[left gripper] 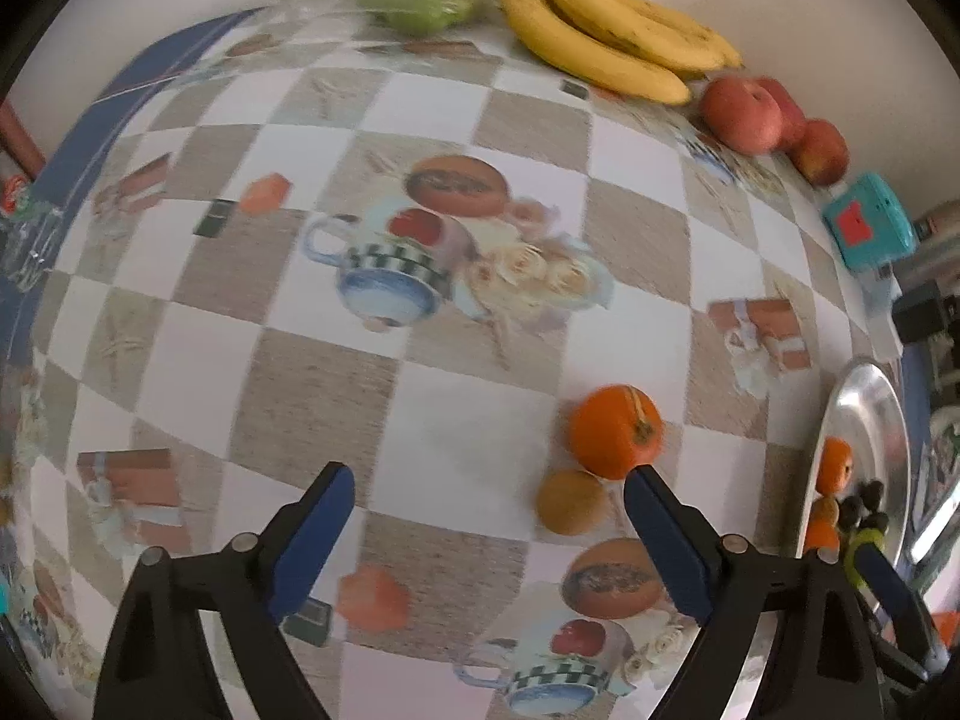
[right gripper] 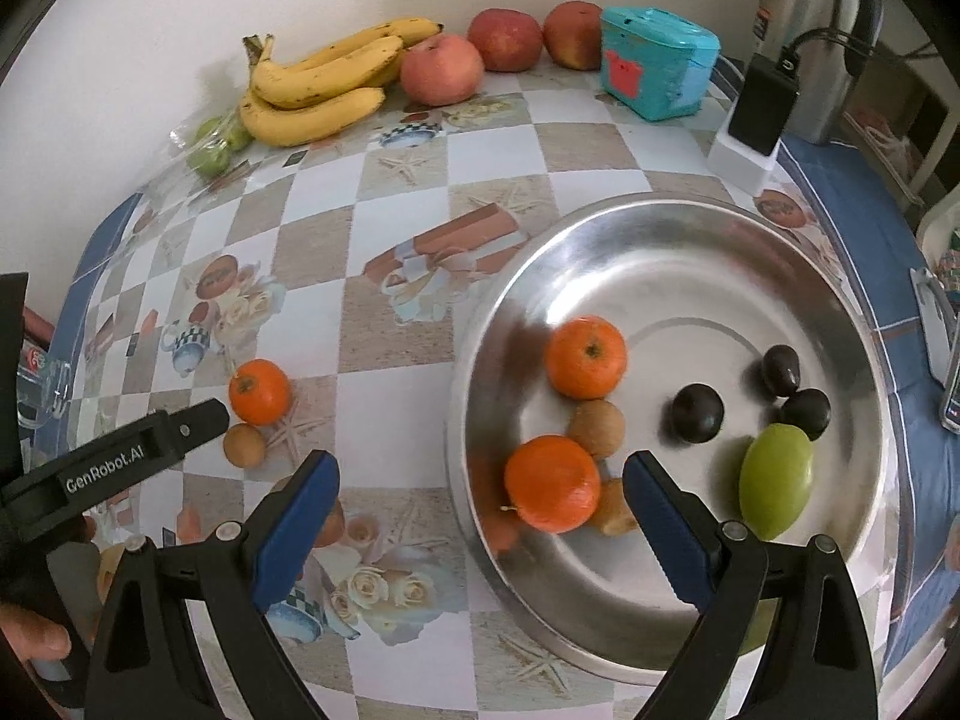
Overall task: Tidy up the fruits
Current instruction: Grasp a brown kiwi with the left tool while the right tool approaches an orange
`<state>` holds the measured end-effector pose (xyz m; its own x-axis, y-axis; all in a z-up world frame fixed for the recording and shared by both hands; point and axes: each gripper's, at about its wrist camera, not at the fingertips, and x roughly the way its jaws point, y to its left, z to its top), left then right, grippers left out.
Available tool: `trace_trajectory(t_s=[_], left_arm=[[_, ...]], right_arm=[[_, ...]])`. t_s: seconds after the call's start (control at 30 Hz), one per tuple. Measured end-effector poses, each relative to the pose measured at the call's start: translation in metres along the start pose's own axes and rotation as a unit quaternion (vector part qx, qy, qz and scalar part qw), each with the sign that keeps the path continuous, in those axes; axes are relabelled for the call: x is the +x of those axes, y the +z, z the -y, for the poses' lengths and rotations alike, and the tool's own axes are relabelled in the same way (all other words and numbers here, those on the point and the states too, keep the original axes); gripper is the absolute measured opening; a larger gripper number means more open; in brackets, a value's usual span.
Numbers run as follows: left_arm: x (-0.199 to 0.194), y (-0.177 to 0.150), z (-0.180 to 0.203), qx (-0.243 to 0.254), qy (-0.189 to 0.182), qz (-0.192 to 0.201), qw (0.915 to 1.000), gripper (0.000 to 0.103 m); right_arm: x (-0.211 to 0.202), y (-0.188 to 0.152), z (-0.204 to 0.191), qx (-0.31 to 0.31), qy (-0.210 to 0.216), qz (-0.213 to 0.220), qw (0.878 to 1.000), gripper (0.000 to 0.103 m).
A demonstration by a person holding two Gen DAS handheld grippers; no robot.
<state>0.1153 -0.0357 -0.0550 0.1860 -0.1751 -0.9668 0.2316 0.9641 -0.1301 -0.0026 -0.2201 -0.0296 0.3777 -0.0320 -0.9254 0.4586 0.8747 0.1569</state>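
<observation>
**A:** Tablecloth [right gripper: 384, 192] first, since it fills both views: checkered, with a steel bowl [right gripper: 690, 228] at right of the right wrist view. Bananas [right gripper: 318, 84], apples [right gripper: 441, 69] and a teal box [right gripper: 660, 63] line the wall along the top of that frame.

**B:** And the step in hand?

**A:** I judge it to be picking up the loose orange [left gripper: 615, 438], lower right of centre in the left wrist view. The left gripper [left gripper: 489, 546] has its jaws wide apart, nothing between them, and its right finger tip just overlaps the orange. It should shift right so the fruit sits midway, then close gently; a small brown fruit [left gripper: 570, 501] touching the orange could get nudged or caught.

**B:** Right gripper [right gripper: 480, 528]?

**A:** Jaws open and empty, poised over the bowl's near rim.

**B:** Bowl contents?

**A:** Two oranges [right gripper: 585, 357], a green oval fruit [right gripper: 777, 480], three dark plum-like fruits [right gripper: 696, 411], then small brown ones [right gripper: 597, 426] beside the oranges. Bagged green fruit [right gripper: 213, 144] lies at upper left.
</observation>
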Motion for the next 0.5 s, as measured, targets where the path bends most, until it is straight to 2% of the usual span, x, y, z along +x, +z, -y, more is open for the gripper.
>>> trace_trajectory(t_s=[0.2,0.23,0.27,0.4,0.43,0.5], left_arm=[[0.008,-0.003,0.019,0.036,0.002,-0.01,0.9993,0.076],[0.01,-0.004,0.021,0.04,0.002,-0.014,0.9991,0.071],[0.012,-0.004,0.022,0.042,0.002,-0.017,0.999,0.067],[0.017,-0.003,0.026,0.051,0.004,-0.02,0.9985,0.06],[0.016,-0.003,0.027,0.052,0.003,-0.019,0.9985,0.053],[0.017,-0.003,0.029,0.051,-0.001,-0.018,0.9985,0.051]], right_arm=[[-0.001,0.0,0.004,0.009,0.0,0.0,1.0,0.096],[-0.001,0.0,0.005,0.01,0.0,0.0,1.0,0.096],[0.0,0.0,0.006,0.011,-0.001,-0.001,1.0,0.096],[0.0,0.0,0.007,0.013,-0.001,-0.002,1.0,0.096],[0.0,0.0,0.007,0.013,-0.001,-0.003,1.0,0.096],[0.001,-0.001,0.008,0.014,-0.002,-0.004,1.0,0.096]])
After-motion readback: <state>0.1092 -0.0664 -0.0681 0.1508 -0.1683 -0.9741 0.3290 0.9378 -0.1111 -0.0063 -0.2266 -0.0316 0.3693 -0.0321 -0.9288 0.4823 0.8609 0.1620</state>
